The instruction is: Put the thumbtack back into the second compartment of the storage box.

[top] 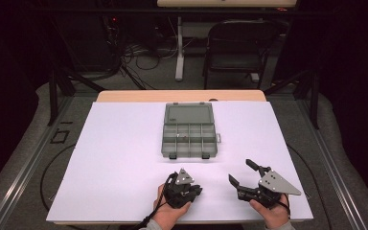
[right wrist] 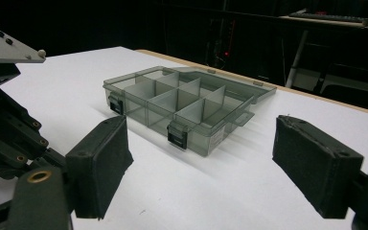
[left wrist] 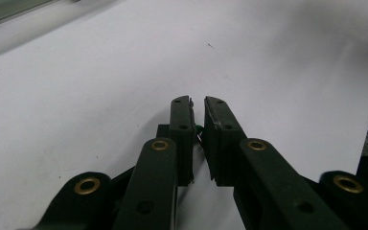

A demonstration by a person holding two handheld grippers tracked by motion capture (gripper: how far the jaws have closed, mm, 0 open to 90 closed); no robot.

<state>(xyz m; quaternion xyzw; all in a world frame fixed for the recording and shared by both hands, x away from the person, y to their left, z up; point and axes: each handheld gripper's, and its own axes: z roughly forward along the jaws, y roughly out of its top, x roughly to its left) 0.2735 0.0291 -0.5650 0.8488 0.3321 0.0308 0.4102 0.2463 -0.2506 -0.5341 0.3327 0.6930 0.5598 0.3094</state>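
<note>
Two grippers low at the near edge, organizer box open at mid-worktop

Two hands come in from the bottom of the high view, each holding a gripper above the white sheet that covers the worktop [top: 124, 158]. On the left, the left gripper [top: 195, 190] sits low over the sheet, its grey three-cornered plate on top and its cable trailing back past the wrist. In the left gripper view its fingers [left wrist: 182, 129] stand almost together, with a thin slit between the pads. Something small shows in that slit, a speck of green [left wrist: 198, 127] above a pale glint, too tiny to name; whether the pads press on it I cannot tell. White sheet lies under and ahead of them.

Farther right, the right gripper [top: 242, 173] is held just beside the left one, near the front edge of the sheet. Its fingers [right wrist: 100, 167] stand wide apart, with nothing between them.

Beyond both grippers, well apart from them, the grey see-through organizer box [top: 189, 138] rests at the middle of the sheet. Its lid [top: 189, 114] lies folded back flat on the far side, and thin dividers split the tray into small compartments. Two dark latches [right wrist: 177, 137] sit on the near wall. In the high view a tiny reddish speck [top: 186, 136] shows in one middle compartment.
</note>
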